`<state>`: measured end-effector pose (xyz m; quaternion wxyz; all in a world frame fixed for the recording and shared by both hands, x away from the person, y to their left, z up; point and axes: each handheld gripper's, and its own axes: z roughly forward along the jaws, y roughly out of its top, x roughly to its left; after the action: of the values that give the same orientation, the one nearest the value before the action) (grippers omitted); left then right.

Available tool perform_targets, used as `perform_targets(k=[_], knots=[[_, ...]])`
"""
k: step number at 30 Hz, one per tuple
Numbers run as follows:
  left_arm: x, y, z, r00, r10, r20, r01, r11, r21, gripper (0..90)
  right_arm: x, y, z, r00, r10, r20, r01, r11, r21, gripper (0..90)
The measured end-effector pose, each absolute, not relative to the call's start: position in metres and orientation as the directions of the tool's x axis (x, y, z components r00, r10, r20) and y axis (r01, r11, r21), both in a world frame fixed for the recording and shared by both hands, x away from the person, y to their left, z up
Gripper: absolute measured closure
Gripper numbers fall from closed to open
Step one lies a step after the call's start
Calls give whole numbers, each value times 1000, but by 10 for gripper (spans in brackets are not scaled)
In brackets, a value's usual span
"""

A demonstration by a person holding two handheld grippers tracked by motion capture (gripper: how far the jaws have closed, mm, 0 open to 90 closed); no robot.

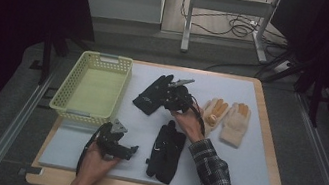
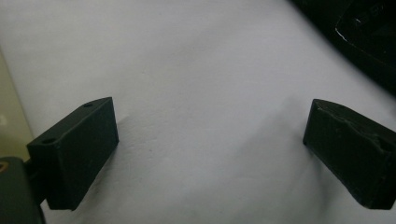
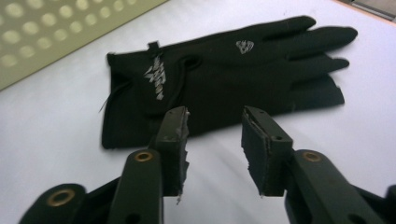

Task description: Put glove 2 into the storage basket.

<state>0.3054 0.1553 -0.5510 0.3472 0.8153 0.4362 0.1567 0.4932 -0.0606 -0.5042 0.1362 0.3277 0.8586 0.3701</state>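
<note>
Up near the top middle of the high view, the right claw [image 1: 168, 93] sits right at the edge of the upper black glove [image 1: 153, 94], jaws partly parted with nothing between them. From the right gripper view that glove [image 3: 224, 74] lies just beyond the tips, long axis running left to right, cuff at left, fingers at upper right. So the right hand is way nearer; the left claw [image 1: 131, 152] hangs wide and empty over bare tabletop [image 2: 196, 70] at lower left.

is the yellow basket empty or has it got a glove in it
Empty: the yellow basket shows only its bare floor in the high view; all four gloves lie on the mat.
</note>
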Motion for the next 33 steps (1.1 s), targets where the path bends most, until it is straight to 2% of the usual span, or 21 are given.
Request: perform_targets(k=[1,7,12,13,16,17,19,20,23,33], knots=[[305,155,-551,571,820,-47,603,-379,703,37,501,-56,-508,-743,669,15,472,509,720,467],[306,155,-551,571,820,-47,603,-379,702,37,517,-45,-520,-734,679,29,493,502,711,358],[306,155,-551,570,820,-48,603,-379,702,37,522,-38,-528,-733,680,-3,486,528,696,347],[306,155,-551,570,820,-47,603,-379,702,37,522,-38,-529,-737,676,-9,481,534,696,363],[306,155,-551,571,820,-47,603,-379,702,37,520,-38,-530,-737,675,-36,466,546,696,580],[306,155,-551,571,820,-47,603,-379,702,37,520,-38,-530,-737,675,-36,466,546,696,580],[305,155,-551,570,820,-46,602,-379,702,37,518,-37,-530,-725,687,-45,470,541,697,720],[305,155,-551,570,820,-46,602,-379,702,37,518,-37,-530,-725,687,-45,470,541,697,720],[305,155,-551,571,820,-46,602,-379,702,37,517,-36,-528,-720,690,-76,461,557,690,854],[306,155,-551,571,820,-48,603,-379,702,38,509,-44,-516,-751,660,-31,449,544,709,881]])
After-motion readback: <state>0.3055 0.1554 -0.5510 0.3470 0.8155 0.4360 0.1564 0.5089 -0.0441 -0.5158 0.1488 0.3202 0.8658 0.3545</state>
